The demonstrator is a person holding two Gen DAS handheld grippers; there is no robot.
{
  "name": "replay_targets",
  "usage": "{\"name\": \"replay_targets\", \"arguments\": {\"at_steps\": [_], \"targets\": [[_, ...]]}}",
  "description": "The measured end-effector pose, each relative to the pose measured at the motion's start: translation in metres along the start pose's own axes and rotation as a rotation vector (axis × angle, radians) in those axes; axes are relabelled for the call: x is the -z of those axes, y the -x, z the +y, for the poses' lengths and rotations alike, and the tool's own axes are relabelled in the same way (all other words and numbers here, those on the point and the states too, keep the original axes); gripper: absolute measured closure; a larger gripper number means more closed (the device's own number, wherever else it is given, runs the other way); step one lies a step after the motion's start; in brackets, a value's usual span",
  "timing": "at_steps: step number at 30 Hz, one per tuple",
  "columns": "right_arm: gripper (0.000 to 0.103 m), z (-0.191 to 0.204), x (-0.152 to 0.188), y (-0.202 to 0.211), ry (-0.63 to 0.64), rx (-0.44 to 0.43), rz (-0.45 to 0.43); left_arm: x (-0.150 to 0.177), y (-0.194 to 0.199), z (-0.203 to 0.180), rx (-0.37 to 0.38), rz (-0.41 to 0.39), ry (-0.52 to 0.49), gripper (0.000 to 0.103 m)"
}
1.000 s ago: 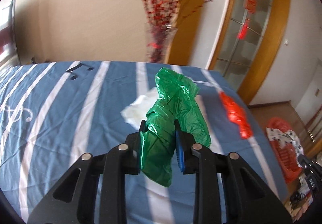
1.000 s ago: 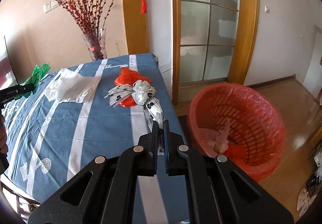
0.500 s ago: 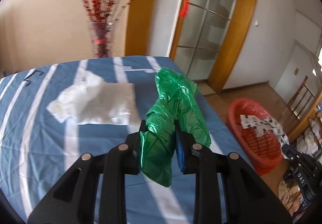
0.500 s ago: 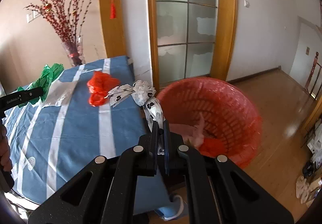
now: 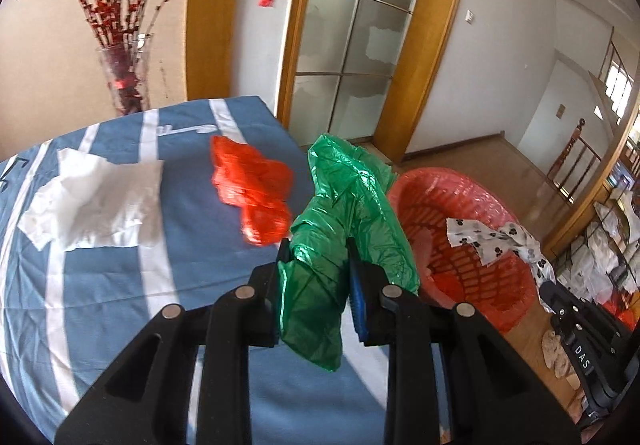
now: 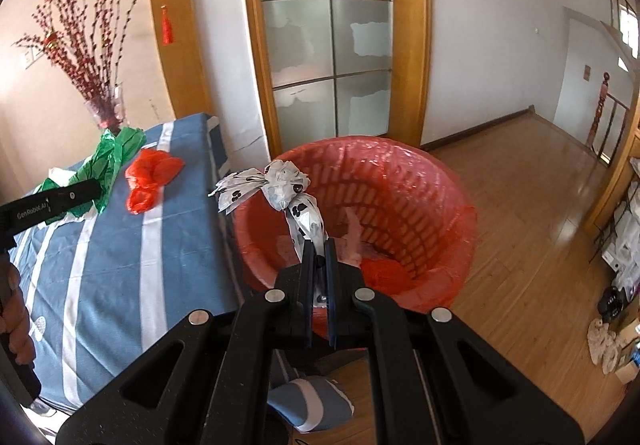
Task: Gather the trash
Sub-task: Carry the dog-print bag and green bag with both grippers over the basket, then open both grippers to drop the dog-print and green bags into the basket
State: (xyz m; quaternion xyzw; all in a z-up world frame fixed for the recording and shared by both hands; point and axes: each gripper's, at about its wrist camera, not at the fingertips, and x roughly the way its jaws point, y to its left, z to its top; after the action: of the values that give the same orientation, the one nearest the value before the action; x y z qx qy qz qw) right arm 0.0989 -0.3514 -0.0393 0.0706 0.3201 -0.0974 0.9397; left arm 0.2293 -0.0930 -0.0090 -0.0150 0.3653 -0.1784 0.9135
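Observation:
My left gripper (image 5: 316, 257) is shut on a crumpled green plastic bag (image 5: 344, 213) (image 6: 110, 161), held over the right part of the blue striped tablecloth (image 5: 120, 285). My right gripper (image 6: 319, 245) is shut on a white bag with black prints (image 6: 286, 189) (image 5: 496, 241), held above the red laundry-style basket (image 6: 400, 185) (image 5: 460, 205) that stands on the floor beside the table. A red plastic bag (image 5: 252, 185) (image 6: 150, 177) and a white crumpled bag (image 5: 96, 201) lie on the cloth.
A glass vase of red twigs (image 5: 124, 81) stands at the table's far edge. Glass doors in a wooden frame (image 6: 328, 37) are behind the basket. Wooden floor (image 6: 540, 245) stretches right. A hand (image 6: 16, 317) holds the left tool's handle. Clutter sits at far right (image 5: 600, 253).
Both grippers swung right toward the basket. The printed bag went from over the table edge to above the basket. The green bag now sits near the table's right edge.

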Motion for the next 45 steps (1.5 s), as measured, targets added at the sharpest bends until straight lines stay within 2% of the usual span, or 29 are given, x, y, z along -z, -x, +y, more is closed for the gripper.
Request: {"name": "replay_targets", "arguments": {"at_steps": [13,19,24,38,45], "targets": [[0.097,-0.044,-0.003,-0.01,-0.086,0.042,-0.003,0.001,-0.04,-0.055,0.072,0.067,-0.051,0.076],[0.097,-0.056,-0.005,-0.012,-0.114,0.102,-0.021,0.002,-0.055,-0.076,0.097,0.088,-0.072,0.076],[0.097,-0.06,-0.005,-0.018,-0.124,0.111,-0.028,0.003,-0.066,-0.095,0.116,0.104,-0.086,0.076],[0.097,-0.074,-0.012,-0.029,-0.187,0.115,-0.041,0.003,-0.093,-0.125,0.151,0.144,-0.092,0.076],[0.097,-0.079,-0.015,-0.033,-0.205,0.113,-0.043,0.002,-0.105,-0.127,0.152,0.157,-0.082,0.076]]}}
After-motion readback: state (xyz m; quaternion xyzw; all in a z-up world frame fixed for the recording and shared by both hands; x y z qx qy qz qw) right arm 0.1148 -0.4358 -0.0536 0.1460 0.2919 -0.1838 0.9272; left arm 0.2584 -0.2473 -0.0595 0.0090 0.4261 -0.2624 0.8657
